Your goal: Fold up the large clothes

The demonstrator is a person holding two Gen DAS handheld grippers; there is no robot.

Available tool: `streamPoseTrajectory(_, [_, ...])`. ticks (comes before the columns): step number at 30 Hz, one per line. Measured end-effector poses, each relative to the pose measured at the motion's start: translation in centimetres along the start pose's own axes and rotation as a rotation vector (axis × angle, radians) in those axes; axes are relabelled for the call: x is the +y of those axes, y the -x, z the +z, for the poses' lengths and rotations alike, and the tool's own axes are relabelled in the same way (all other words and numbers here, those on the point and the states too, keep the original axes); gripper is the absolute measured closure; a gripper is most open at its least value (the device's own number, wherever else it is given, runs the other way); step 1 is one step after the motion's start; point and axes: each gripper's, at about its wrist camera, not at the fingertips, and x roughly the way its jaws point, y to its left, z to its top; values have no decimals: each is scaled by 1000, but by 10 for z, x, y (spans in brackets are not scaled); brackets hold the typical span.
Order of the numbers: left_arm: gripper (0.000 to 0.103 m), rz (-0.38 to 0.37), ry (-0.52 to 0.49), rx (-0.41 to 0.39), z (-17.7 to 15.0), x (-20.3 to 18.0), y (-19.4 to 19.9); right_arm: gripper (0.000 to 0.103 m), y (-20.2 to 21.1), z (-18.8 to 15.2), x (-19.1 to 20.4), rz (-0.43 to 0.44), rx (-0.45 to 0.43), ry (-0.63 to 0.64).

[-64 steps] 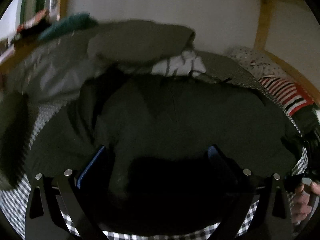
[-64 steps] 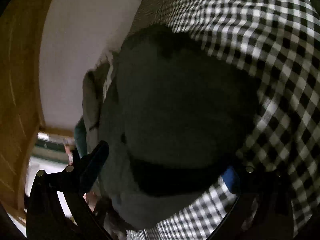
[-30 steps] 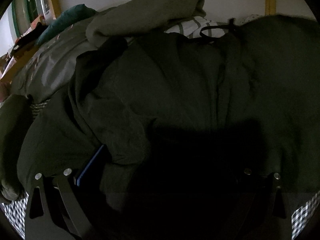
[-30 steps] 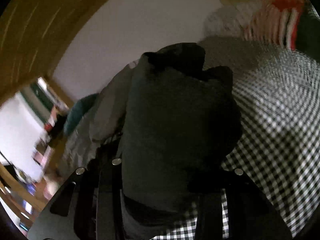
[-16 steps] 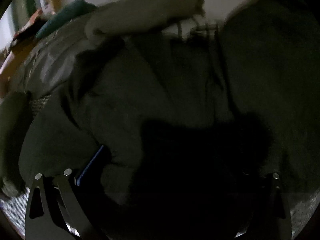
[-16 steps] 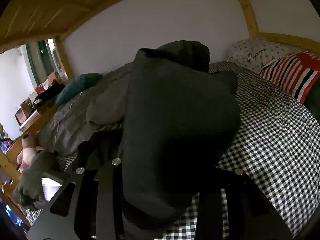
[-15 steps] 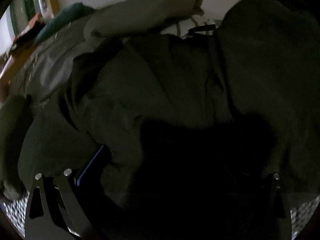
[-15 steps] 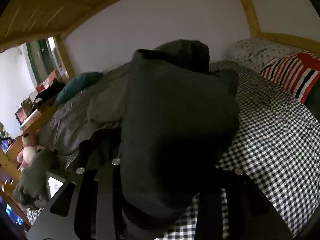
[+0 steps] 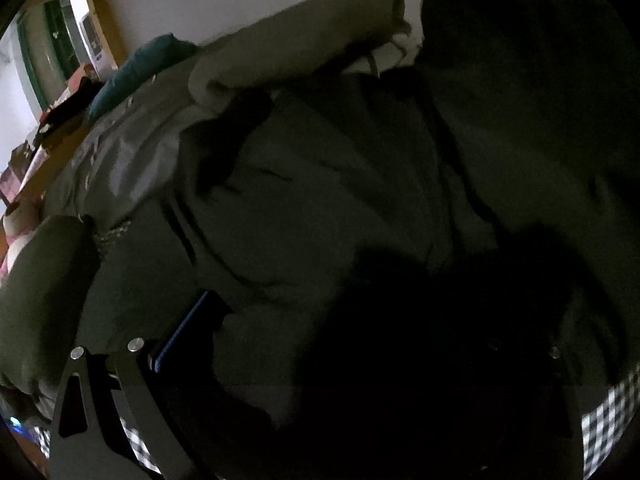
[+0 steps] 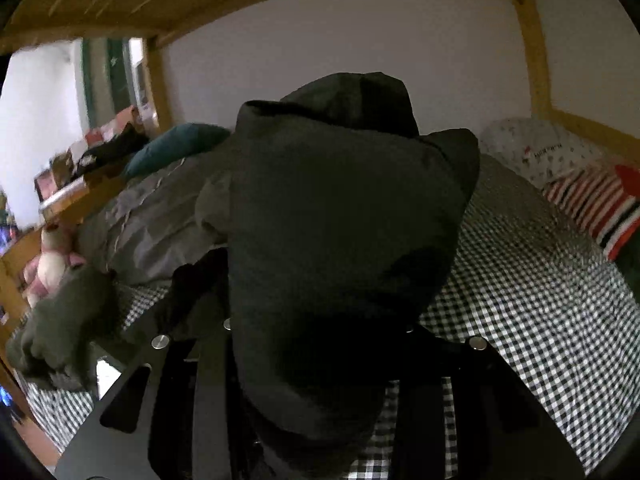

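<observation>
Right claw [image 10: 316, 360] clamped on a bunched fold of the dark green garment [image 10: 344, 216], which stands up in front of its camera above the black-and-white checked bed sheet [image 10: 532, 304]. Left claw [image 9: 320, 344] sits low with the same garment [image 9: 312, 200] draped over and between its fingers [image 9: 188, 320]; too dark to tell if it's gripping or open. Grey duvet [image 10: 148, 216] and striped pillow [image 10: 600, 208] lie further back on the bed.
</observation>
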Motion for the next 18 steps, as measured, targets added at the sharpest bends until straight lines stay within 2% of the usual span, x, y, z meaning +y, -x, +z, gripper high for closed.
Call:
streamPoseTrajectory(3, [4, -7, -13, 15, 3, -1, -4, 68, -2, 1, 20, 4, 2, 52])
streamPoseTrajectory(6, [4, -84, -9, 10, 3, 14, 6, 68, -5, 2, 39, 26, 0, 85])
streamPoseTrajectory(10, [5, -168, 242, -62, -4, 88, 41, 68, -5, 1, 57, 38, -9, 126])
streamPoseTrajectory(14, [5, -237, 319, -52, -22, 109, 47, 68, -7, -1, 80, 40, -13, 169])
streamPoseTrajectory(18, [5, -302, 365, -87, -39, 121, 77, 68, -10, -7, 94, 39, -6, 211])
